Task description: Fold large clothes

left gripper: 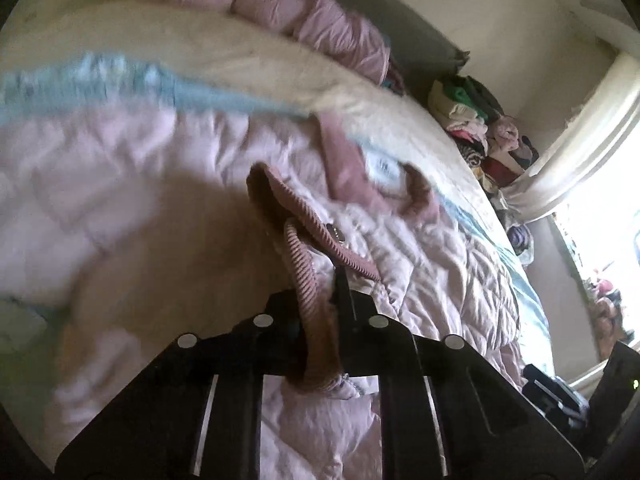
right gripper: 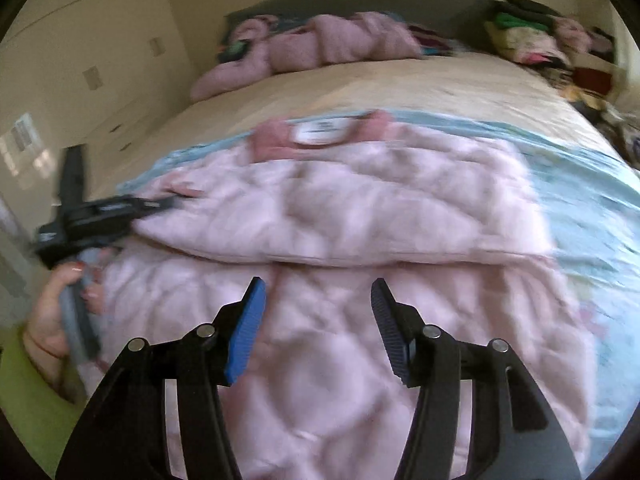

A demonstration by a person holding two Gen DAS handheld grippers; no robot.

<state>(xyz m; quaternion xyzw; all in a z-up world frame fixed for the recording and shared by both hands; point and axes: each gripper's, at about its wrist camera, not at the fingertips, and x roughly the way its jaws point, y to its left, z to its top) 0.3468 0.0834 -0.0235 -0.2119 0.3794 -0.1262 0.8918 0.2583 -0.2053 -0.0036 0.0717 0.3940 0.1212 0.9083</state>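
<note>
A pale pink quilted jacket (right gripper: pixel 340 208) lies spread on the bed, its darker pink collar and white label (right gripper: pixel 320 133) at the far side. My left gripper (left gripper: pixel 320 300) is shut on the jacket's ribbed pink cuff (left gripper: pixel 304 280) and holds it lifted above the jacket body (left gripper: pixel 140 168). In the right wrist view the left gripper (right gripper: pixel 160 203) sits at the jacket's left edge, held by a hand. My right gripper (right gripper: pixel 318 304) is open and empty, hovering over the jacket's lower half.
A light blue sheet (right gripper: pixel 592 200) lies under the jacket on the cream bed (right gripper: pixel 360 88). Bunched pink bedding (right gripper: pixel 320 40) lies by the headboard. A pile of clothes (left gripper: pixel 480 128) sits at the bed's far corner. White wardrobes (right gripper: pixel 80 40) stand at left.
</note>
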